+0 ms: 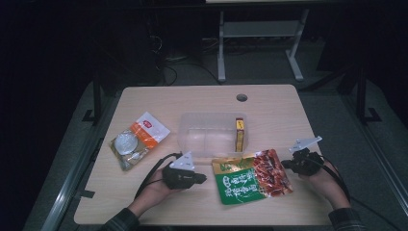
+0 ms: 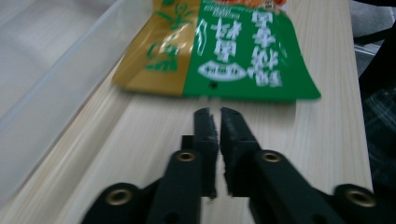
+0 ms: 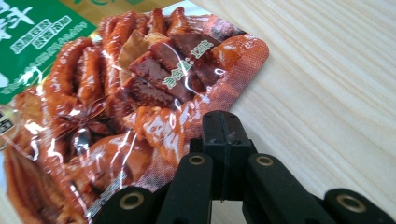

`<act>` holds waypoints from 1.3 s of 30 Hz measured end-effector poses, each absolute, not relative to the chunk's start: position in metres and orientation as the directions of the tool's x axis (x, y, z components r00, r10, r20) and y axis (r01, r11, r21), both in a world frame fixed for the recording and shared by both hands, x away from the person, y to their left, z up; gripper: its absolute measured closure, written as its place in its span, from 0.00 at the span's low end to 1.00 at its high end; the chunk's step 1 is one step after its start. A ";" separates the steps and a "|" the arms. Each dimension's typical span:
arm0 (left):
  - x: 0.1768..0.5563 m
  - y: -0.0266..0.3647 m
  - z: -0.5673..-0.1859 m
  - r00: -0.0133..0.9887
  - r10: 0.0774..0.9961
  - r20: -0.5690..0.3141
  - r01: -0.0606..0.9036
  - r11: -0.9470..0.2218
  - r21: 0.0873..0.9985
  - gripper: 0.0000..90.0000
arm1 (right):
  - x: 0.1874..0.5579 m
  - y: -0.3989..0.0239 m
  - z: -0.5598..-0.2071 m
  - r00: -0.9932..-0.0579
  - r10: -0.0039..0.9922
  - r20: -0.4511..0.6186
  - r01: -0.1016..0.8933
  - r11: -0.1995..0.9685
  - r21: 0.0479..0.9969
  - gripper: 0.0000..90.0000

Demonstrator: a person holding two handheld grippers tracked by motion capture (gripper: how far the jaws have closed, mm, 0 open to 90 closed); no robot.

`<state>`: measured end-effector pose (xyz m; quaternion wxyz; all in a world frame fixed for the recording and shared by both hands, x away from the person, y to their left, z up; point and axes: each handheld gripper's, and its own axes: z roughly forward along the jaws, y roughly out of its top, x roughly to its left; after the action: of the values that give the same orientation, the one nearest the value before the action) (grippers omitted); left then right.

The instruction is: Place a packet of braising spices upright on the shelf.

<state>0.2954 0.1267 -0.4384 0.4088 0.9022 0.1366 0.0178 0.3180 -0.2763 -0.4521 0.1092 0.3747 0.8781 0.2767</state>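
Lying on the wooden bench (image 1: 144, 101) were 2 flat food packets, 1 clear plastic tub and 1 small yellow box. At the left sat the orange-and-white packet (image 1: 139, 139). Next came the left hand-held gripper (image 1: 203, 179), held in a hand (image 1: 156, 189); its jaws were nearly closed, with a thin slit between them, gripping nothing, their tips just short of the near edge of the green-and-red packet (image 2: 224, 51). The clear tub (image 1: 211, 134) stood behind that packet in the high view, with the yellow box (image 1: 239, 134) upright at its right end. At the right, the right hand-held gripper (image 3: 223, 122) had its jaws pressed fully together at the packet's red edge; whether they pinched the film I could not tell.
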 end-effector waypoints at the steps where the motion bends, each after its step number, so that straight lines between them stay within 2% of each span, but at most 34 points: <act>1: 0.298 0.119 -0.439 0.964 0.253 -0.085 0.230 -0.628 0.743 0.99 | 0.319 -0.276 -0.453 -0.694 0.720 0.016 0.600 0.566 0.566 1.00; 7: 0.309 0.079 -0.451 0.972 0.217 -0.093 0.216 -0.655 0.724 1.00 | 0.323 -0.276 -0.456 -0.701 0.713 0.021 0.595 0.568 0.569 1.00; 17: 0.312 0.075 -0.463 0.971 0.225 -0.080 0.217 -0.694 0.687 1.00 | 0.323 -0.275 -0.457 -0.710 0.703 0.028 0.591 0.575 0.565 1.00; 19: 0.312 0.076 -0.467 0.969 0.229 -0.090 0.226 -0.686 0.692 1.00 | 0.323 -0.275 -0.457 -0.716 0.697 0.035 0.591 0.578 0.562 1.00; 20: 0.313 0.079 -0.467 0.966 0.224 -0.129 0.250 -0.682 0.688 1.00 | 0.322 -0.274 -0.457 -0.721 0.692 0.037 0.587 0.582 0.563 1.00; 29: 0.304 0.090 -0.465 0.967 0.215 -0.136 0.250 -0.700 0.669 1.00 | 0.316 -0.267 -0.458 -0.762 0.643 0.075 0.563 0.602 0.566 1.00; 39: 0.282 0.134 -0.462 0.958 0.253 -0.137 0.280 -0.707 0.649 1.00 | 0.307 -0.223 -0.457 -0.833 0.549 0.066 0.483 0.665 0.570 1.00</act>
<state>0.2824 0.1345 -0.4617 0.3544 0.9237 0.1444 -0.0189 0.3067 -0.2232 -0.4570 0.0558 0.2833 0.9107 0.2955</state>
